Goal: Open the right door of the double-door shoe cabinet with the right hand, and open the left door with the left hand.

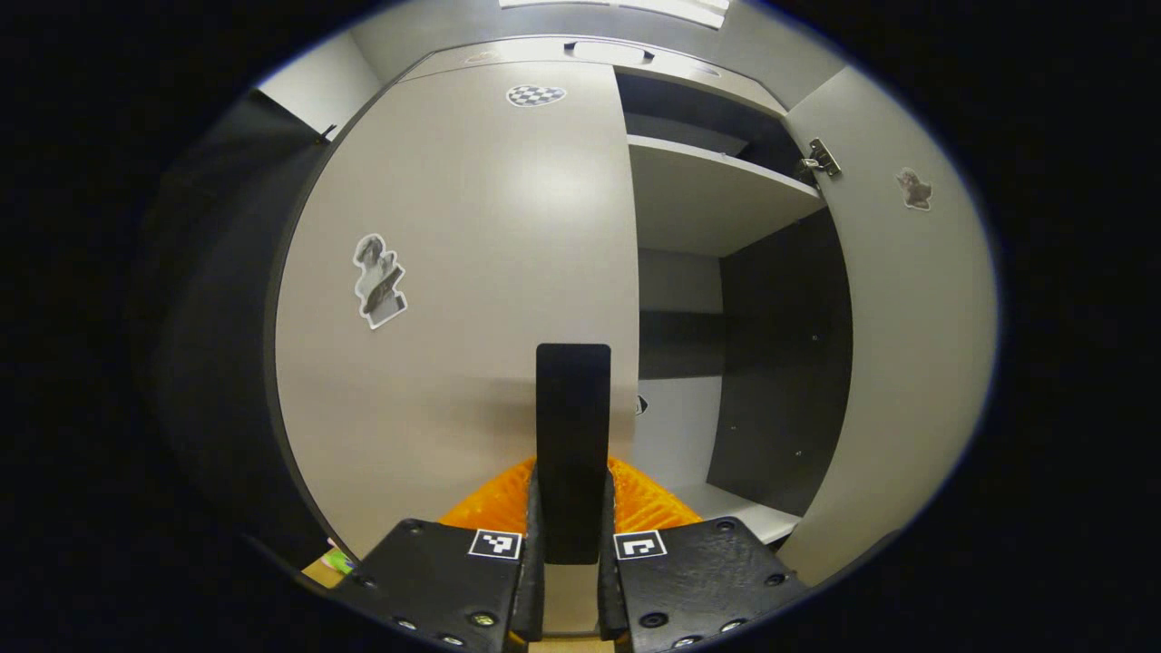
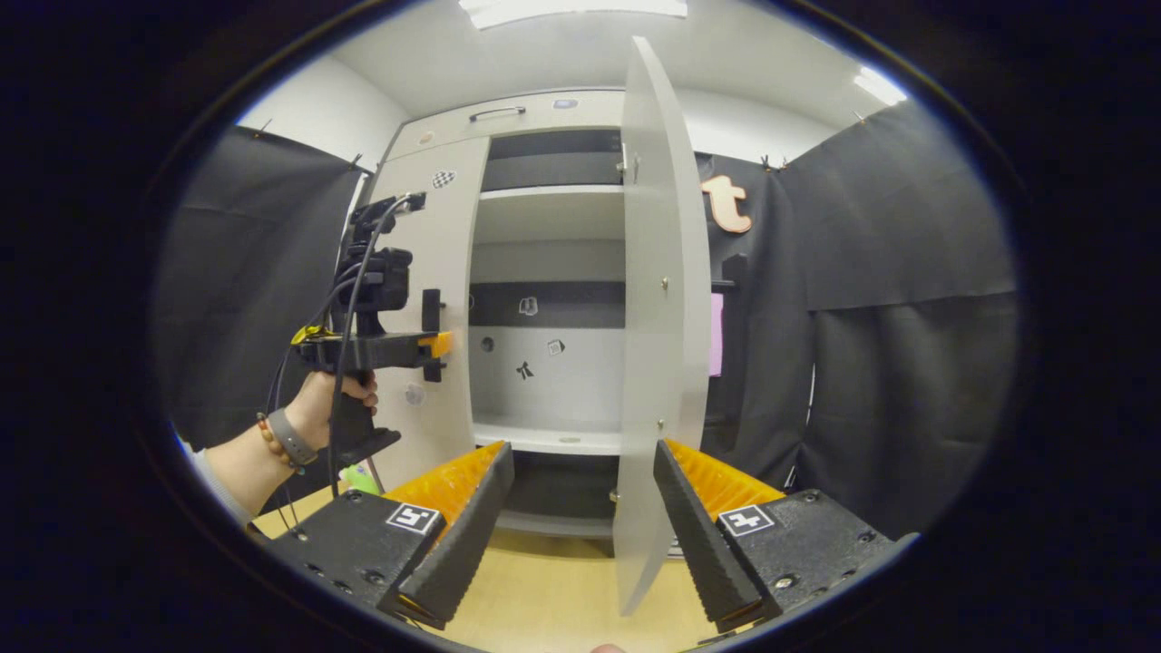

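The pale grey left door (image 1: 472, 272) of the shoe cabinet stands closed right in front of the left gripper view. Its black upright handle (image 1: 572, 426) sits between the orange fingers of my left gripper (image 1: 573, 494), which is shut on it. From the right gripper view, a hand holds that left gripper (image 2: 434, 345) against the left door (image 2: 444, 263). The right door (image 2: 658, 299) is swung wide open and seen nearly edge-on. My right gripper (image 2: 580, 462) is open, and the door's lower edge hangs in the gap between its fingers, apart from them.
Behind the open right door (image 1: 907, 345) lie a pale shelf (image 1: 707, 190) and a dark inner wall. A top panel with a handle (image 2: 497, 112) caps the cabinet. Below is a light wooden floor (image 2: 544, 589), with black cloth on both sides.
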Action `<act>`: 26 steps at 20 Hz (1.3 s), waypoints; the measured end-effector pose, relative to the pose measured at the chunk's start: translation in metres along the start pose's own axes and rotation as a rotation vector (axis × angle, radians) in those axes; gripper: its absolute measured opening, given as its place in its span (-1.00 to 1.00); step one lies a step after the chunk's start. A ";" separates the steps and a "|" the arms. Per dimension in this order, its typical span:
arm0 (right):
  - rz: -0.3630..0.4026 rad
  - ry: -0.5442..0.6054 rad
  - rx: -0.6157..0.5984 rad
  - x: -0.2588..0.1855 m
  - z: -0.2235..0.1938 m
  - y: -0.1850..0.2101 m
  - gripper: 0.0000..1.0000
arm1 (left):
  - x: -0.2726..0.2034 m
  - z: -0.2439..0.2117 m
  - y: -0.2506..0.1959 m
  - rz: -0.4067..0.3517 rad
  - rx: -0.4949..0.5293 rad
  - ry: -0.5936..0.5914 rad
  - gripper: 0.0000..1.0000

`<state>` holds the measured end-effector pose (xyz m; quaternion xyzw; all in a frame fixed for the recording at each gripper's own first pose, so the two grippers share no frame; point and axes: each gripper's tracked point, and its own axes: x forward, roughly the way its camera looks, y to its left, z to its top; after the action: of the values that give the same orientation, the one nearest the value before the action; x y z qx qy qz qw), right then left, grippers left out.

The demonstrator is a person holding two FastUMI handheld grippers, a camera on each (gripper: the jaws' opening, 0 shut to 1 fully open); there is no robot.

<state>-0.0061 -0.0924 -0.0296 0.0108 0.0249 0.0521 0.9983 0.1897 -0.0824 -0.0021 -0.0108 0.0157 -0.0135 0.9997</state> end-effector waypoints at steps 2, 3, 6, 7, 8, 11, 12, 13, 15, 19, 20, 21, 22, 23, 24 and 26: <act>0.010 0.011 0.007 0.000 -0.003 0.005 0.97 | -0.001 0.001 0.001 -0.015 -0.027 -0.019 -0.65; 0.017 0.014 0.009 0.000 -0.003 0.009 0.97 | -0.005 0.002 0.000 -0.021 -0.023 -0.037 -0.80; 0.031 0.009 -0.001 -0.002 -0.003 0.014 0.93 | -0.012 0.002 -0.001 -0.047 0.023 -0.046 -0.89; 0.028 0.005 -0.005 -0.005 -0.003 0.016 0.93 | -0.016 0.003 -0.002 -0.058 0.009 -0.034 -0.89; 0.024 -0.001 -0.007 -0.007 -0.002 0.016 0.93 | -0.023 0.003 -0.001 -0.065 0.006 -0.021 -0.89; 0.013 0.000 -0.009 -0.013 -0.003 0.018 0.93 | -0.043 0.006 0.002 -0.039 0.038 -0.017 -0.88; 0.014 0.000 -0.006 -0.015 -0.002 0.018 0.96 | -0.051 0.007 0.005 -0.034 0.049 -0.009 -0.89; 0.016 -0.002 -0.004 -0.015 -0.002 0.019 0.96 | -0.056 0.005 0.007 -0.035 0.050 -0.002 -0.89; 0.013 -0.010 -0.004 -0.016 0.000 0.020 0.96 | -0.069 0.005 0.014 -0.046 0.035 0.008 -0.89; 0.017 -0.008 -0.008 -0.016 -0.001 0.026 0.96 | -0.100 0.010 0.027 -0.046 0.041 -0.007 -0.89; 0.016 -0.008 -0.004 -0.014 -0.001 0.028 0.96 | -0.109 0.011 0.032 -0.041 0.041 -0.015 -0.89; 0.017 -0.004 -0.001 -0.013 -0.004 0.030 0.96 | -0.118 0.011 0.039 -0.035 0.040 -0.018 -0.90; 0.020 0.003 0.003 -0.011 -0.005 0.033 0.93 | -0.127 0.010 0.046 -0.027 0.043 -0.018 -0.90; 0.024 0.009 0.006 -0.010 -0.007 0.036 0.93 | -0.135 0.009 0.055 -0.017 0.050 -0.017 -0.90; 0.029 0.014 0.009 -0.007 -0.008 0.039 0.93 | -0.141 0.009 0.064 -0.003 0.057 -0.017 -0.90; 0.038 0.019 0.015 -0.003 -0.010 0.046 0.93 | -0.150 0.010 0.081 0.027 0.066 -0.015 -0.91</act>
<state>-0.0144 -0.0472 -0.0379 0.0182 0.0344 0.0708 0.9967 0.0419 0.0024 0.0104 0.0223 0.0079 -0.0004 0.9997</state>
